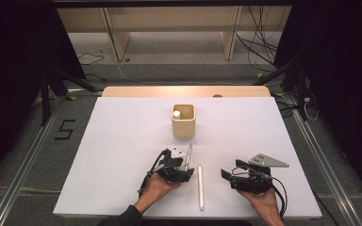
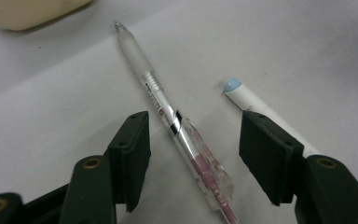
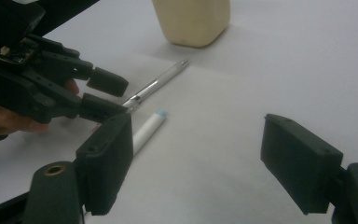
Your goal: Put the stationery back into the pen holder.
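Clear pen (image 2: 177, 126) lies flat on the white table (image 1: 122, 141), between the spread jaws of the left gripper (image 2: 193, 154), tip pointing toward the beige cup (image 1: 183, 121); jaws wide apart, neither pad touching the barrel; nothing held.

White marker (image 2: 256, 105) with pale blue end lies just beside the pen, on the far side of one jaw; the two are near but apart.

Right gripper (image 3: 196, 163) hovers over bare table with its jaws also wide apart and empty.

Judgement: step in hand looks like a pick of the clear pen, perhaps for the cup. To do it well: centre the barrel between the pads, lower until the pads flank it at table level, close squarely across the barrel near its middle so it does not pivot; keep the outer jaw clear of the marker so it is not nudged or pinched along with the pen.

Views compared: left gripper view gives the printed band, dark ring and pinkish inside of the pen; high view gives a white-capped object (image 1: 176, 113) already standing in the cup, and the cup's place well beyond both hands; right gripper view gives the left gripper (image 3: 98, 95) side-on, low over the pen (image 3: 158, 84).
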